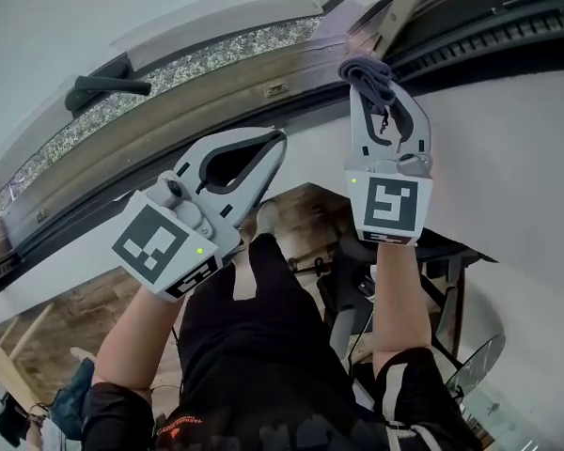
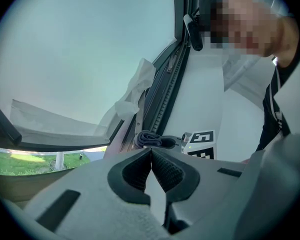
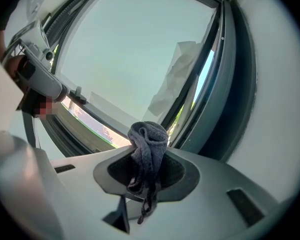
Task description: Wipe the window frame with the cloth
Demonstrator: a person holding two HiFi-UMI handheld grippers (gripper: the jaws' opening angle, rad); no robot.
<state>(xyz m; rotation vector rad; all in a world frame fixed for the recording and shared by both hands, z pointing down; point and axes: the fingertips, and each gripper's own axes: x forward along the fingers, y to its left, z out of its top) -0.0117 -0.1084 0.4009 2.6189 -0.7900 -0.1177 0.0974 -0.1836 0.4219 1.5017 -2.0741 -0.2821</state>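
Observation:
A bunched grey cloth (image 1: 370,76) (image 3: 148,144) is pinched in my right gripper (image 1: 376,78) (image 3: 149,136), which is shut on it and held up close to the dark window frame (image 1: 470,40) (image 3: 225,84). From the left gripper view the cloth (image 2: 152,140) shows just beyond that gripper's tips. My left gripper (image 1: 277,141) (image 2: 151,151) is shut with nothing between its jaws and hangs lower and to the left, in front of the white wall under the frame.
A black window handle (image 1: 103,86) sticks out at the upper left of the frame. White film or tape (image 3: 175,84) hangs at the pane's corner. Below me are a wooden floor (image 1: 66,318) and a dark desk (image 1: 442,252).

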